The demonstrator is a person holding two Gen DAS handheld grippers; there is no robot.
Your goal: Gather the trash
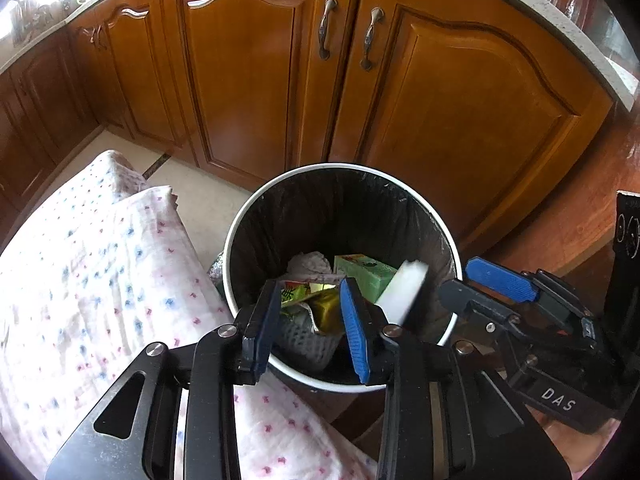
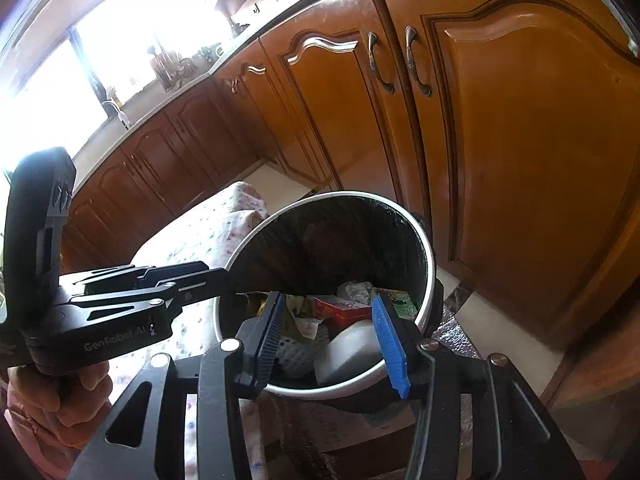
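Observation:
A round white-rimmed bin (image 1: 240,216) with a black liner stands on the floor before the cabinets; it also shows in the right wrist view (image 2: 428,264). It holds a green box (image 1: 362,270), wrappers (image 1: 308,292), crumpled paper and grey mesh. A white foam block (image 1: 402,292), blurred, is in the bin's mouth, clear of both grippers; it shows in the right wrist view (image 2: 352,348) too. My left gripper (image 1: 310,324) is open and empty over the bin's near rim. My right gripper (image 2: 332,340) is open and empty over the bin; in the left wrist view (image 1: 476,284) it sits at the bin's right.
Wooden cabinet doors (image 1: 248,72) with metal handles stand behind the bin under a pale countertop (image 1: 560,20). A spotted white cloth (image 1: 100,264) covers a surface left of the bin. Tiled floor (image 2: 516,344) lies to the right.

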